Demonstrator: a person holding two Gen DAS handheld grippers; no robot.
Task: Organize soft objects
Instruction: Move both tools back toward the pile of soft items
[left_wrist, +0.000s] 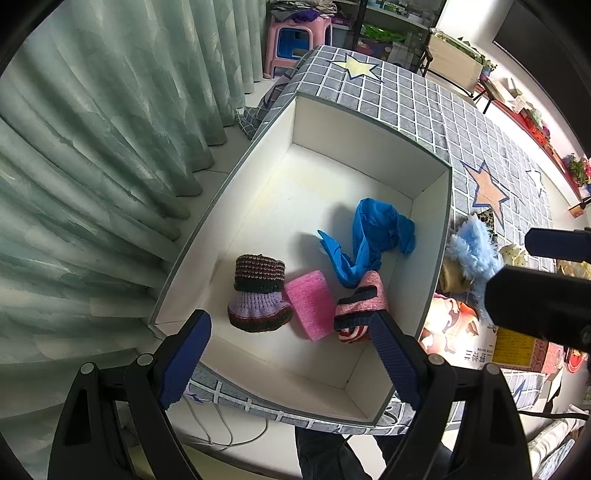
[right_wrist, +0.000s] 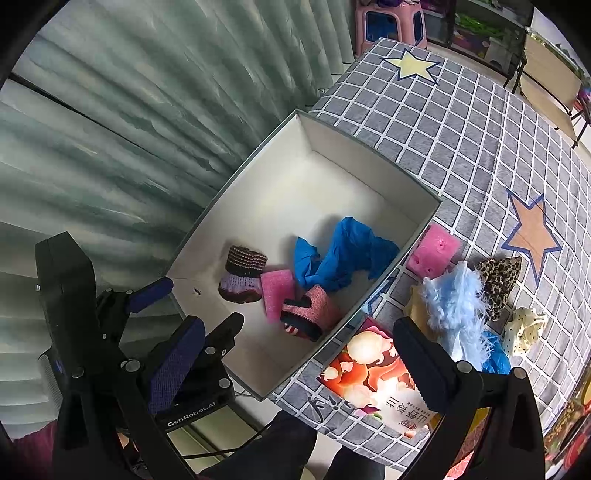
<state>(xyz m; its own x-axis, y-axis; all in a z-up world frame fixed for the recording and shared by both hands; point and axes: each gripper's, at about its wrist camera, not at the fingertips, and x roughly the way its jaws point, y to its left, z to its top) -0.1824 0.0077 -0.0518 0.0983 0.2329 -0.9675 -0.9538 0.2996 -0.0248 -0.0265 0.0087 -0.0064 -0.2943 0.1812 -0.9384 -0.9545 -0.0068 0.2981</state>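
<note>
A white box with a grey rim (left_wrist: 373, 117) (right_wrist: 369, 142) stands on the checked tablecloth. It holds a knitted bootie (left_wrist: 258, 291) (right_wrist: 242, 273), a pink sponge (left_wrist: 310, 308) (right_wrist: 277, 291), a crumpled blue glove (left_wrist: 369, 240) (right_wrist: 343, 254) and a pink striped sock (left_wrist: 362, 310) (right_wrist: 310, 314). My left gripper (left_wrist: 291, 362) hangs open above the box's near end, with nothing between its fingers. My right gripper (right_wrist: 301, 365) is open and empty over the box's near right corner. Right of the box lie a second pink sponge (right_wrist: 432, 253) and a light blue fluffy piece (right_wrist: 454, 302) (left_wrist: 474, 251).
A leopard scrunchie (right_wrist: 498, 280), a cream dotted scrunchie (right_wrist: 524, 328) and a colourful booklet (right_wrist: 376, 376) lie on the cloth right of the box. Green curtains (left_wrist: 92, 166) hang close on the left. A pink stool (left_wrist: 295, 37) stands beyond the table.
</note>
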